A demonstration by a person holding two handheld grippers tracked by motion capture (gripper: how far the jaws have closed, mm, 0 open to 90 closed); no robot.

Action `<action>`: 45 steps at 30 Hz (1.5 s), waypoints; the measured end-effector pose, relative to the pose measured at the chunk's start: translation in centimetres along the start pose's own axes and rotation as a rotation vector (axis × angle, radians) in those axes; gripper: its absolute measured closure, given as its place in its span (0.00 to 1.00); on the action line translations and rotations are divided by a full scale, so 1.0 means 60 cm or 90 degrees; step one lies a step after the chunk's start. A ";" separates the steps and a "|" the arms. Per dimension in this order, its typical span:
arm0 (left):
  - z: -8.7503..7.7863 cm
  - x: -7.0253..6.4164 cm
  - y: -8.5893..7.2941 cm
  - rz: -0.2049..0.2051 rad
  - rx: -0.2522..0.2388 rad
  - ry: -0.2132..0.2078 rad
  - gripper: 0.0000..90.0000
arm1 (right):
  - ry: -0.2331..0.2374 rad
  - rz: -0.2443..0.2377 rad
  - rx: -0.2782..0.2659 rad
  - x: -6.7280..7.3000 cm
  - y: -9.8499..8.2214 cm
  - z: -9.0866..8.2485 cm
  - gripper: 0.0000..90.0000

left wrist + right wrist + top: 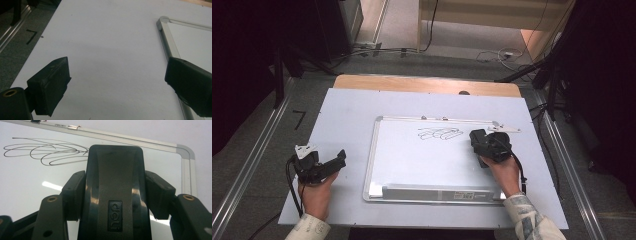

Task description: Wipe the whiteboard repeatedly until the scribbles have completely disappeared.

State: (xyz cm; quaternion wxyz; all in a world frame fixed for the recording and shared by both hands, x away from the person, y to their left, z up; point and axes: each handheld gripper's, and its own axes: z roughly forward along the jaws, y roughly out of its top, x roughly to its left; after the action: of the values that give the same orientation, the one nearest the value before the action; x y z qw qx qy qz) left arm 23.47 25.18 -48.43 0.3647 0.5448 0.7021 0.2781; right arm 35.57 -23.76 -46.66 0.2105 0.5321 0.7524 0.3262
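Note:
A whiteboard (412, 160) with a silver frame lies flat on the table, and a black scribble (440, 133) marks its upper middle. My right gripper (478, 140) is shut on a black eraser (115, 192), held over the board's upper right just right of the scribble (47, 151). The eraser's top carries a "deli" badge and both jaws press its sides. My left gripper (339, 159) rests on the table left of the board, open with nothing between its jaws (117, 82). The board's top-left corner (162, 21) lies beyond its right jaw.
A pale grey sheet (342, 115) covers the wooden table (412, 82). A marker-like white object (504, 129) lies by the board's top right corner. Metal floor rails (257, 155) run along both sides, and cables (497, 55) trail on the floor behind the table.

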 end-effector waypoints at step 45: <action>0.002 0.001 0.001 -0.002 0.001 -0.003 0.07 | -0.039 -0.005 0.045 0.015 0.049 0.092 0.42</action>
State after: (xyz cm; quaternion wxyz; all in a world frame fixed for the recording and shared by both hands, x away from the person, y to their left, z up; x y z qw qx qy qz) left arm 23.58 25.23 -48.46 0.3660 0.5447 0.7024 0.2755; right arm 40.88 -20.81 -48.37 0.2161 0.5461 0.7585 0.2823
